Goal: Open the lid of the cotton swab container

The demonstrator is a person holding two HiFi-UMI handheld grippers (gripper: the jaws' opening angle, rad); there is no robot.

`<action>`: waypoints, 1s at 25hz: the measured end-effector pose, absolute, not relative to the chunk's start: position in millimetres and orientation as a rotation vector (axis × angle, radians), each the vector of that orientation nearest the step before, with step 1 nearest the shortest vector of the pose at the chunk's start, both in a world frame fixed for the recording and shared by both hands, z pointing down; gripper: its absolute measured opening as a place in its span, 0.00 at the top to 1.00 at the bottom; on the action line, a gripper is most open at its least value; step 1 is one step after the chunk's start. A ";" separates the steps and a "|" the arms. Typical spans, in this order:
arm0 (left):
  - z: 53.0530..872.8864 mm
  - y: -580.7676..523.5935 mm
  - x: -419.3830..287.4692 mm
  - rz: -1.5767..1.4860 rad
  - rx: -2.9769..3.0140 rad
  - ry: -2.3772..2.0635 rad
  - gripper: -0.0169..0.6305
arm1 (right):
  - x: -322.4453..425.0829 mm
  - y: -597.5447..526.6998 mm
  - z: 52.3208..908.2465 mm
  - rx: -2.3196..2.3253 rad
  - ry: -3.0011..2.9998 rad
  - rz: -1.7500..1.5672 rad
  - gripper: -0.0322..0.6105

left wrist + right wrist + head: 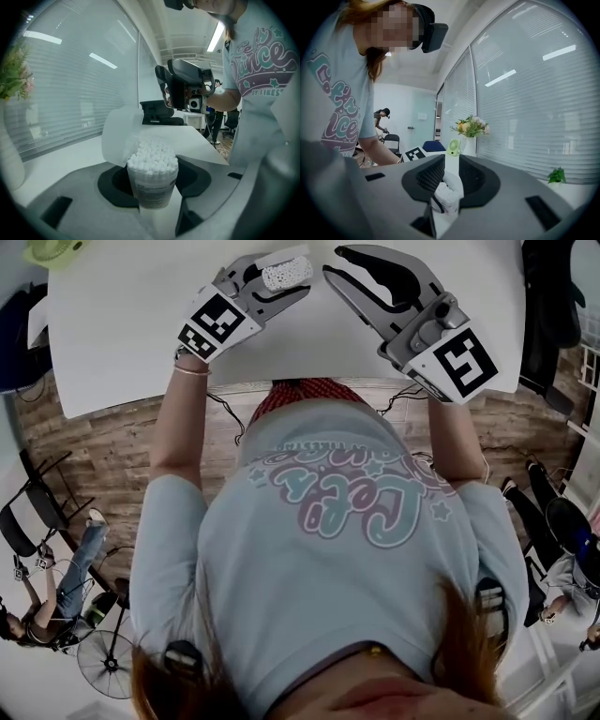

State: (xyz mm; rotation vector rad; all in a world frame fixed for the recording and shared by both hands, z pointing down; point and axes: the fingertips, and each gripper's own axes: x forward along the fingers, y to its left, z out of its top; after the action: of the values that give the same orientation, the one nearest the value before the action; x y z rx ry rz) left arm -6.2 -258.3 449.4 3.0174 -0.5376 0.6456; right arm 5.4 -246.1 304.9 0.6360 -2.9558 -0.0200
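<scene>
A clear cotton swab container [152, 180] full of white swabs stands upright between the jaws of my left gripper [152, 190], which is shut on it. Its translucent lid [119, 136] is flipped up and back to the left. In the head view the container [287, 274] sits in the left gripper [281, 285] above the far part of the white table [122, 324]. My right gripper [335, 263] hovers just right of it, jaws a narrow gap apart with nothing between them. From the right gripper [451, 171] the container [446, 199] shows low, beyond the jaws.
A small green fan [453, 147] and a vase of flowers [471, 129] stand at the table's far left end. A black office chair [161, 112] is behind the table. Other people sit at the room's sides [37, 606].
</scene>
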 end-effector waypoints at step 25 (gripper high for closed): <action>477.3 -264.6 -6.6 0.784 2.965 -0.456 0.67 | 8.9 -241.0 304.2 0.657 -2.960 -0.009 0.81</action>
State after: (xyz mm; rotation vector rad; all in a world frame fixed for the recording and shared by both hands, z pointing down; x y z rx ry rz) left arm -6.6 -264.6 477.3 2.9653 -0.4558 0.7839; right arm 8.9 -241.0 304.2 0.6574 -2.9602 -0.0089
